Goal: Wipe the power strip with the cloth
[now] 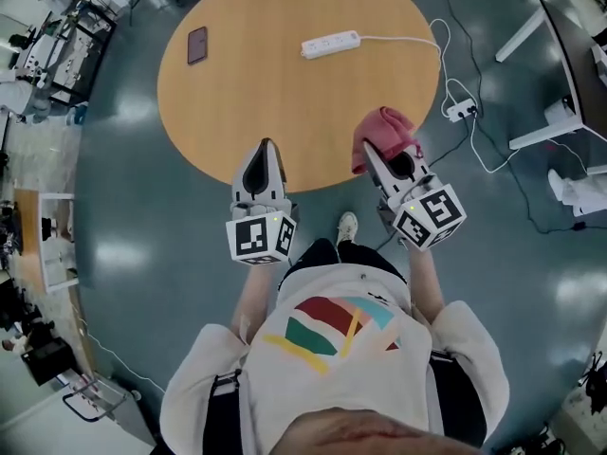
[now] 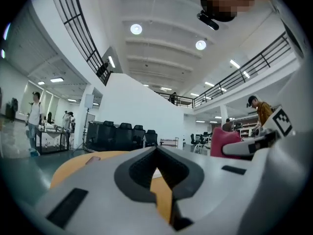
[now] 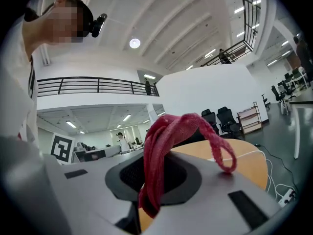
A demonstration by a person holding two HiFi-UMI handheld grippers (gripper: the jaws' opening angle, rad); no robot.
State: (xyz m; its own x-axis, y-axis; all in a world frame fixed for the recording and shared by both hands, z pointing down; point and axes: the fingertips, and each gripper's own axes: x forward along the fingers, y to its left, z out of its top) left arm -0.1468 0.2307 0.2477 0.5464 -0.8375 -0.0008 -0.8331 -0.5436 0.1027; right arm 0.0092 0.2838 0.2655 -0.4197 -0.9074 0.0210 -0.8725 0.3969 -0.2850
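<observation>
A white power strip (image 1: 330, 44) lies near the far edge of the round wooden table (image 1: 285, 112), its white cable trailing off to the right. My right gripper (image 1: 369, 152) is shut on a red cloth (image 1: 383, 133), held over the table's near right edge; in the right gripper view the cloth (image 3: 164, 153) bunches up from between the jaws. My left gripper (image 1: 266, 146) is shut with nothing in it, level over the table's near edge, its jaws meeting in the left gripper view (image 2: 157, 151). Both grippers are well short of the strip.
A dark phone (image 1: 197, 45) lies at the table's far left. Cables and a white plug block (image 1: 462, 110) lie on the floor to the right, beside white desk legs (image 1: 545, 131). Benches with equipment stand at the left. My shoe (image 1: 347, 226) shows below the table edge.
</observation>
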